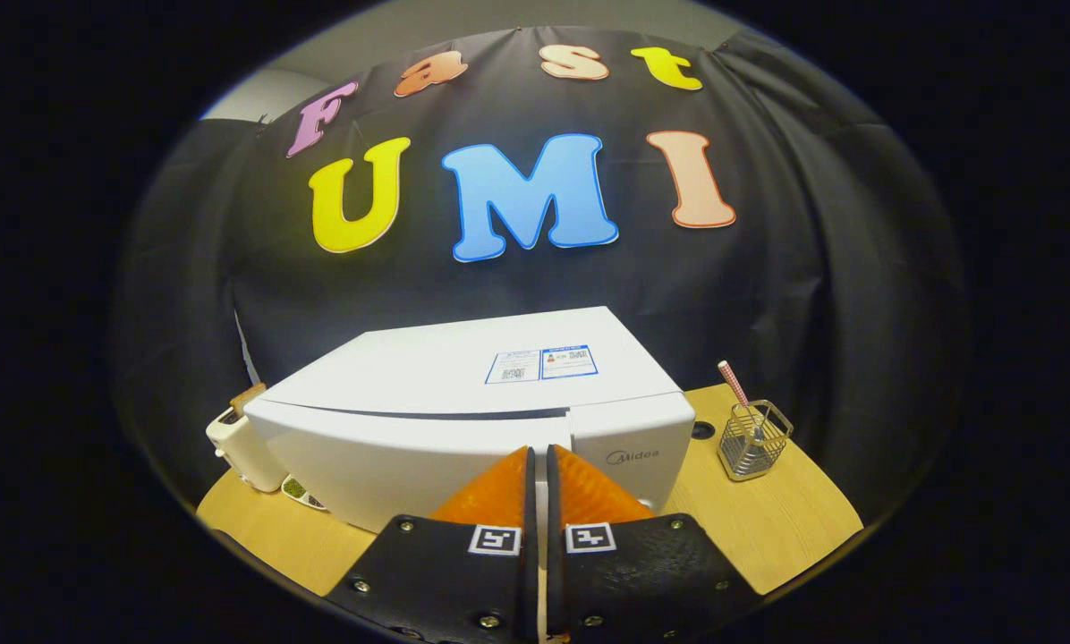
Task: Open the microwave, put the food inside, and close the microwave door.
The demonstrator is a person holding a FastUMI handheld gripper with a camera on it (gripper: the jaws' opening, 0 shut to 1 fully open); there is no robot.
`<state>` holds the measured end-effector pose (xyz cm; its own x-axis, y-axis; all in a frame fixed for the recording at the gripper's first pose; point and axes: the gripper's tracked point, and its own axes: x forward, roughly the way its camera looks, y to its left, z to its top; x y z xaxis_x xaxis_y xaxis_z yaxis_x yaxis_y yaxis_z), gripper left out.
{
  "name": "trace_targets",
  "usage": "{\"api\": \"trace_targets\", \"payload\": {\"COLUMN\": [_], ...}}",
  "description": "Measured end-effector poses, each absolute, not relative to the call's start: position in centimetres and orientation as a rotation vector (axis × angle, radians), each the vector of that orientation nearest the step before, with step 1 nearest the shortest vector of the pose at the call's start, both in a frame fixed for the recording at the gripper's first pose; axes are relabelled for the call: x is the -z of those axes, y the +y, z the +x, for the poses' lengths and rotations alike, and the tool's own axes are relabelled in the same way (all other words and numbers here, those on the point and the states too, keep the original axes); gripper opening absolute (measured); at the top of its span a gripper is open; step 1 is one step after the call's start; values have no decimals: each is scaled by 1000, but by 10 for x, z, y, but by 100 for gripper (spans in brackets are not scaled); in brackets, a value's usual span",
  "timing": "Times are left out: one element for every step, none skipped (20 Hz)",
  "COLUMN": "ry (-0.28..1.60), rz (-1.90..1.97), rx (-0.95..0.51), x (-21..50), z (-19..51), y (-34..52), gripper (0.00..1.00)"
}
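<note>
A white microwave (463, 420) stands on the wooden table (768, 528), seen from above and in front. A dark seam runs along the top of its door (392, 465), which looks nearly flush with the body. My gripper (539, 474) hangs right at the door's front, near its right edge beside the control panel (633, 447). Its fingers (589, 492) are pressed almost together with only a thin slit between them. A white strip shows in that slit, and I cannot tell whether anything is pinched. A small dish with green food (295, 489) lies by the microwave's left corner.
A cream toaster (240, 443) with a slice of bread in it stands left of the microwave. To the right sits a wire holder (754, 440) with a striped straw, near a round cable hole (702, 429). Bare tabletop lies right of the fingers.
</note>
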<state>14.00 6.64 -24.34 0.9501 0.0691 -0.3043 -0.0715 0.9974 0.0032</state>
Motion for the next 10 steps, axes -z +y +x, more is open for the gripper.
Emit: {"api": "trace_targets", "payload": {"ry": [307,301,300,297,319,302,309,291,303,308], "rz": [-3,-5,-16,-31,-35,-25,-57,-66,-74,-62], "rx": [-70,-73,-72,-69,-69,-63,-70,-71,-74,-78], "x": [243,243,244,243,248,238,244,240,243,240], "z": [140,142,144,152,156,150,151,152,150,150], "y": [67,68,68,67,65,67,69,68,67,66], "gripper": [4,4,4,4,4,5,4,5,4,5]}}
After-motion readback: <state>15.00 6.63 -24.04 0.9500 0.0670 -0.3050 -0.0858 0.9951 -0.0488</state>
